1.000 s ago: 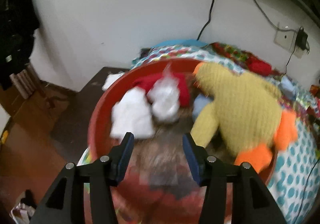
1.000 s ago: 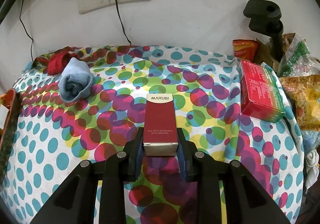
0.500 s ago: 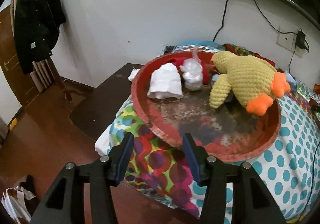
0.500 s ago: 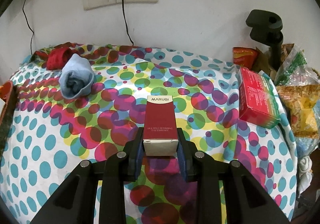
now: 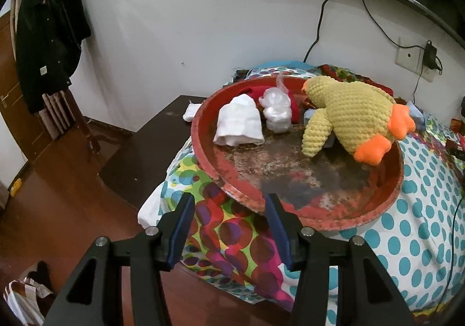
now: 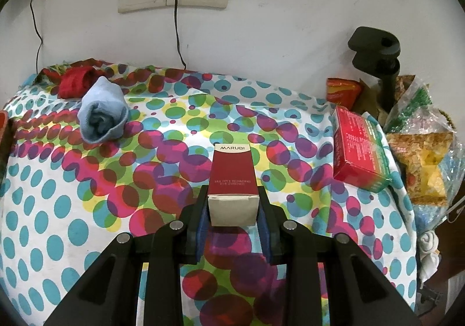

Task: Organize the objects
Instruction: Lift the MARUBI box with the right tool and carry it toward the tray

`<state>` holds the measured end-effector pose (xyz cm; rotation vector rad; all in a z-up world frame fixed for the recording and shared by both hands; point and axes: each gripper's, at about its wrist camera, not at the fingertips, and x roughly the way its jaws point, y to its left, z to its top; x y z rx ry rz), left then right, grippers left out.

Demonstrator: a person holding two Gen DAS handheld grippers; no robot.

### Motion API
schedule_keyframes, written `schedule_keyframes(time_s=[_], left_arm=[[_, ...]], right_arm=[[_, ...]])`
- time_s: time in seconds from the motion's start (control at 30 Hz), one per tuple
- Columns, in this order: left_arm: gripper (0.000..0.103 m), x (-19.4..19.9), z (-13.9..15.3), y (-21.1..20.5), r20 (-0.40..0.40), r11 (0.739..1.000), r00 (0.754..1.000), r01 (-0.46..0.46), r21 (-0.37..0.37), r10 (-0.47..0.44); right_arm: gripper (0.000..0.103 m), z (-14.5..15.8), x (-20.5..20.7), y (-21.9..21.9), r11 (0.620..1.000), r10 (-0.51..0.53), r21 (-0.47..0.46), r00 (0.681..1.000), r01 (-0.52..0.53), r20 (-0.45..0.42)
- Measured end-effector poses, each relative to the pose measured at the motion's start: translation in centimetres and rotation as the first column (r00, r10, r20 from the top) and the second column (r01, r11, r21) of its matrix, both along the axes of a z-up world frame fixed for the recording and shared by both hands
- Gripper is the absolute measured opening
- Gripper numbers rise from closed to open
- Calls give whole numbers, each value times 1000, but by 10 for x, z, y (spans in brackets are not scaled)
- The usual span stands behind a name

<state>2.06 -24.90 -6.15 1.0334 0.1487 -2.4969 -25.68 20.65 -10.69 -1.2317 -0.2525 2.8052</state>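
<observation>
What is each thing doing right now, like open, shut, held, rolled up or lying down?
left gripper: open, holding nothing
right gripper: shut on the Marubi box
Marubi box: closed, held
red tray: on the cloth, holding toys and rags
yellow duck: lying in the tray
white cloth: folded, in the tray
blue sock: rolled up, on the cloth
red carton: closed, lying flat

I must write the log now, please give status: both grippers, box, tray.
Left gripper open, empty, short of round red tray. Right gripper shut on dark red MARUBI carton. Yellow knitted duck fills tray's right side.
</observation>
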Motion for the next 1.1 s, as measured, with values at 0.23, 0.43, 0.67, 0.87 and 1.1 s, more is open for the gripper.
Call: schedule_keyframes(time_s=[0.23,0.43,0.67,0.87,1.1], left_arm=[[52,4,3,-9,-16,999,1000,-21,28,21],[52,7,5,-9,-18,1000,1000,-22,19,23],[52,11,9,-13,-34,999,999,-36,26,37],[52,15,13,-20,-49,998,997,-59,23,60],[52,18,13,-26,-56,996,995,-77,34,79]], right_arm=[[28,20,7,-16,999,24,37,999,-22,-37],[28,51,24,-45,994,98,55,992,-93,-79],[28,82,51,-104,972,235,31,965,-233,-113],[26,105,73,-159,928,363,-30,922,-370,-137],[63,86,55,-96,983,181,-7,975,-183,-129]])
